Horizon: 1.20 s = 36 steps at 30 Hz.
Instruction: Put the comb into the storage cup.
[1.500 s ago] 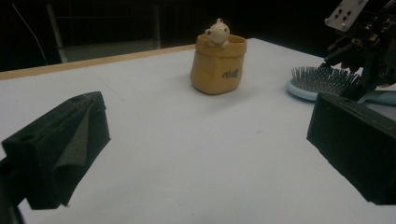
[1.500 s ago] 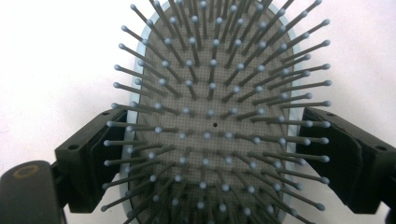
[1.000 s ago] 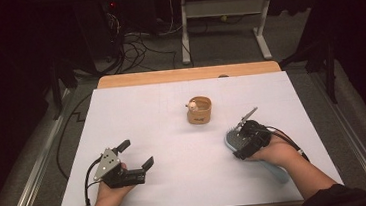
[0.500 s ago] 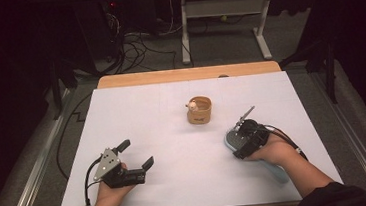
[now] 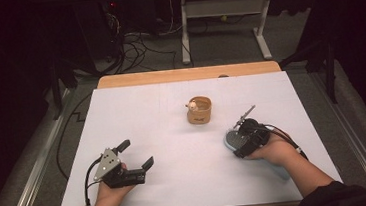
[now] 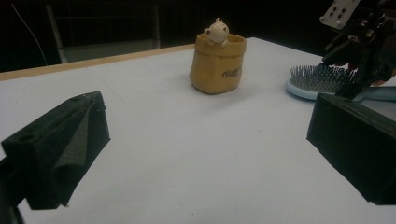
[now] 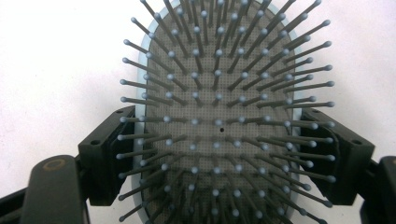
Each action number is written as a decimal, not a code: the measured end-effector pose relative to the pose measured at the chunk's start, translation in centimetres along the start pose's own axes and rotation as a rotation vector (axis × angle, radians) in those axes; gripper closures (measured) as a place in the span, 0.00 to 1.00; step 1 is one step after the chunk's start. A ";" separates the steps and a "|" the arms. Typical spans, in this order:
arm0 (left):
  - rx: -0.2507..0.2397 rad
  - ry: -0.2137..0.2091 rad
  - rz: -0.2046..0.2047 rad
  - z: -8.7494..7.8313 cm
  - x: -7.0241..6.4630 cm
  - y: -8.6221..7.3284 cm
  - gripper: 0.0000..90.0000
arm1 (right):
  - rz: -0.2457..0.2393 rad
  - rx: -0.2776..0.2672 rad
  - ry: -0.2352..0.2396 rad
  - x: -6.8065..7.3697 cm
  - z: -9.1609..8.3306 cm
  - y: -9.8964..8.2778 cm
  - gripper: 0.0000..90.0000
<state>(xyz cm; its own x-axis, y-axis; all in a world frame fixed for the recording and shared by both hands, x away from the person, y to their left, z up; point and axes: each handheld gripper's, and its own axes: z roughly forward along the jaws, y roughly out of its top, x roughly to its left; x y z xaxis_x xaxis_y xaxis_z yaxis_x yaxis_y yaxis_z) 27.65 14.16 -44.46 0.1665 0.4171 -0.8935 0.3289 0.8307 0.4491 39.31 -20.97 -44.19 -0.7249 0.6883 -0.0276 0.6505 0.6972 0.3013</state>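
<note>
The landmark is a small yellow pot [image 5: 199, 110] with a bear figure at its rim, standing upright on the white sheet [image 5: 137, 117] that covers the table, slightly toward the far edge. The hairbrush [image 5: 234, 140], pale blue with a grey bristle pad, lies bristles up on the sheet on the near right of the pot, apart from it; in the left gripper view the brush head [image 6: 316, 80] sits to the right of the pot [image 6: 217, 65], flat on the sheet. The right gripper [image 5: 245, 138] is over the brush head, held in the person's right hand [image 5: 271, 149], whose forearm and dark sleeve come in from the near right corner. In the right gripper view its two black jaws stand one on each side of the brush head [image 7: 219, 121], right at the blue rim; they have just been closing with the brush between them, and whether the pads already press on the rim cannot be told. The left gripper [image 5: 138, 158] rests in the left hand [image 5: 109, 189] on the near left of the pot, well apart from it and from the brush; its jaws stand wide apart with nothing between them, the bare sheet showing through the gap.
</note>
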 end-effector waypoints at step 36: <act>0.004 0.000 0.000 -0.1 0.0 0.1 0.00 | 0.022 -0.155 -0.055 -0.5 -3.7 -0.3 0.23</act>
<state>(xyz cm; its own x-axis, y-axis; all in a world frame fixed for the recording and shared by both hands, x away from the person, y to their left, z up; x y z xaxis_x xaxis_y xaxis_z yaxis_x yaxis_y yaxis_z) 27.59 14.24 -44.42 0.1665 0.4172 -0.8934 0.3330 0.8291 0.4492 38.64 -22.25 -40.70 -0.6945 0.7161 -0.0704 0.6202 0.6453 0.4460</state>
